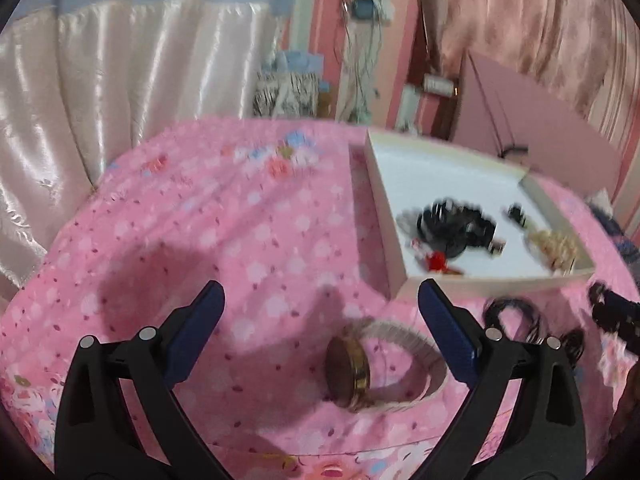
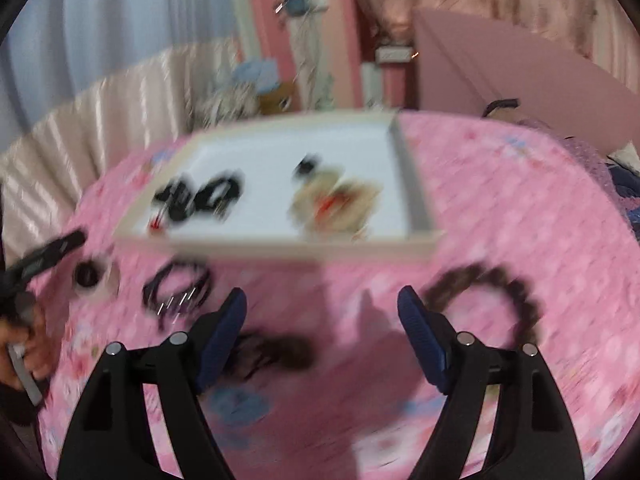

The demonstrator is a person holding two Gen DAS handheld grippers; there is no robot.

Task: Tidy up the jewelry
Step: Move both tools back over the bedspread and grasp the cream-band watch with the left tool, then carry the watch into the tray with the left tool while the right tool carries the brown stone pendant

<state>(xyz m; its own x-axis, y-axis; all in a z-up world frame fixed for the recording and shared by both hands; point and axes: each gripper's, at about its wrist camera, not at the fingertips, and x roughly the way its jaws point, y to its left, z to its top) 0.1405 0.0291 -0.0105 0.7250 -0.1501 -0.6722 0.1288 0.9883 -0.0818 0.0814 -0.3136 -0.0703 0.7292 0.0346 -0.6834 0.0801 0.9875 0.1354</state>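
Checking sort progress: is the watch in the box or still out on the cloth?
Out. The watch lies on the pink cloth, in front of the white box, between the open left claw's fingers, untouched.

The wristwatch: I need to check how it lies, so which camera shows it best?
The left wrist view: the wristwatch lies close, on its side, between the open left claw fingers. The right wrist view shows only a small blurred dark disc at far left.
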